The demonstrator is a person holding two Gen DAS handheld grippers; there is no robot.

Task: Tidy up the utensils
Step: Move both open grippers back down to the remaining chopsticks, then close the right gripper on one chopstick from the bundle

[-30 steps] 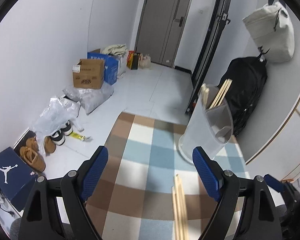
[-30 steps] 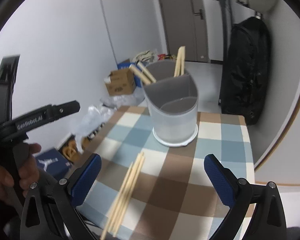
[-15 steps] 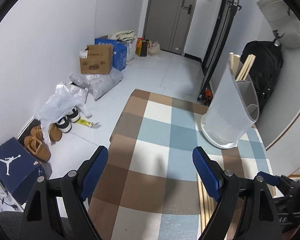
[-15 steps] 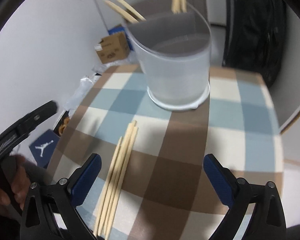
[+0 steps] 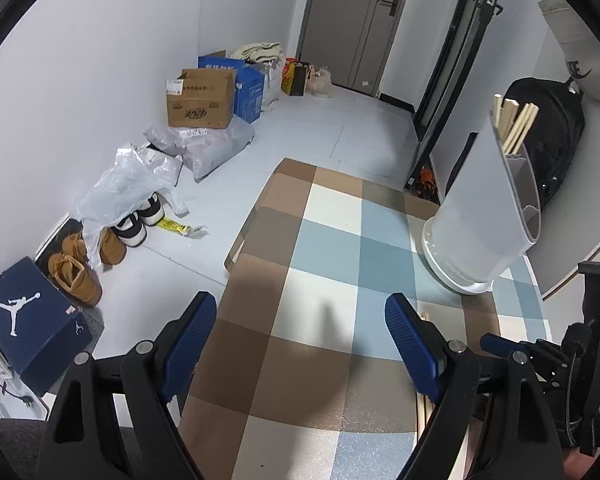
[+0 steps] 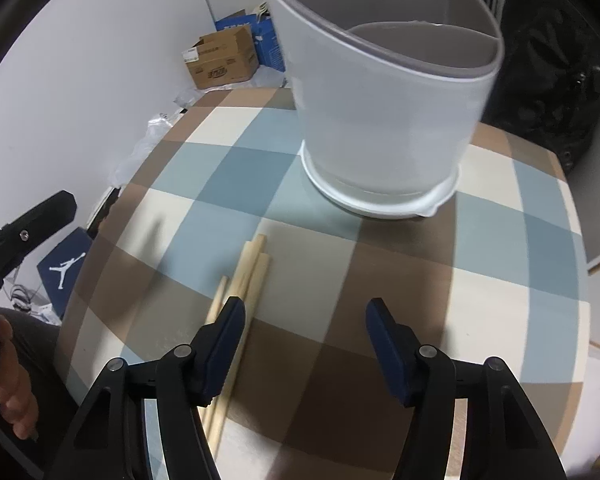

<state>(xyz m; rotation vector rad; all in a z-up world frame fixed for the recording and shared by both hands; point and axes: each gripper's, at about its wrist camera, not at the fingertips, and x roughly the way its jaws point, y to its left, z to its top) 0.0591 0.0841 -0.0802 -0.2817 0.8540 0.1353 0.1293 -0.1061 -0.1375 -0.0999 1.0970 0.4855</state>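
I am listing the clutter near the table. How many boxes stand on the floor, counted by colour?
Brown cardboard box: 1
Bright blue box: 1
Navy shoebox: 1
Total: 3

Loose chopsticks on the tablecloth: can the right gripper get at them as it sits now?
Probably yes. The chopsticks lie bare on the checked tablecloth, nothing over them. The right gripper, jaws just narrowing and empty, hangs slightly right of them; the utensil holder stands clear beyond.

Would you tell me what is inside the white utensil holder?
Wooden chopsticks stand in the rear compartment of the utensil holder. Its front compartment looks empty, though the wall hides both compartments' bottoms.
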